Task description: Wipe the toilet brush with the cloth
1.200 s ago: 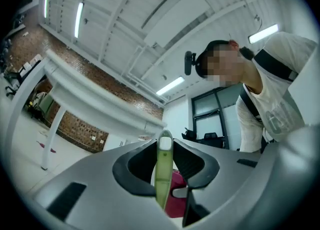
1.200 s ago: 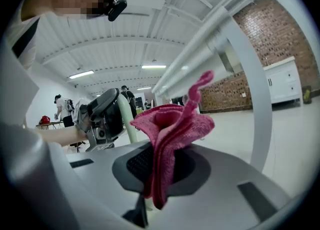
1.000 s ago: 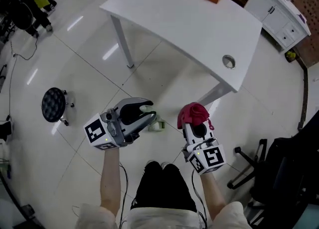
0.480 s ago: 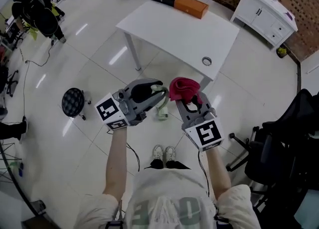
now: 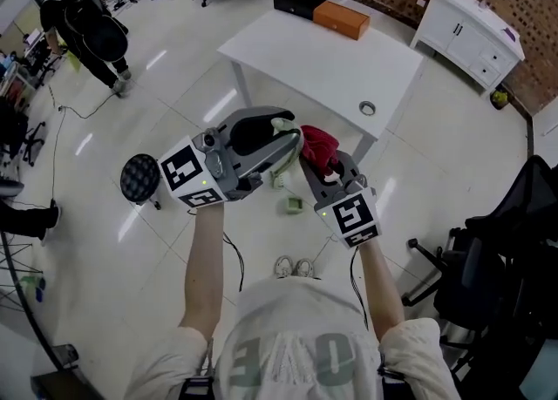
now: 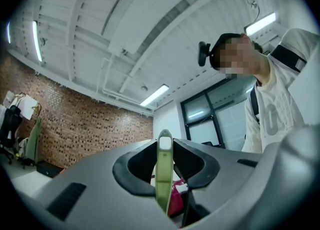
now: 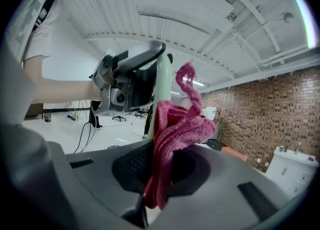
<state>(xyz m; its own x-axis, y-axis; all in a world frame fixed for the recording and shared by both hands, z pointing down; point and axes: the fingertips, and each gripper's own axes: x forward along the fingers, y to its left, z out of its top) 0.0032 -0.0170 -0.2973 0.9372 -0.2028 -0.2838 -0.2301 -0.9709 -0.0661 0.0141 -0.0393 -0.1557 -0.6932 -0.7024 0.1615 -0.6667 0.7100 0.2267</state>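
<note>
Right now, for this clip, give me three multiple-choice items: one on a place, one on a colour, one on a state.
1. Where does the black stool stand?
A. on a shelf
B. on the floor, left of the left gripper in the head view
C. on a bed
2. What colour is the cloth?
A. pinkish red
B. blue
C. white
3. The left gripper is:
A. open and empty
B. shut on the cloth
C. shut on the handle of the toilet brush
Answers:
1 B: it sits on the tiles beside that gripper.
2 A: the right gripper view shows it.
3 C: the pale green handle is clamped between its jaws.
</note>
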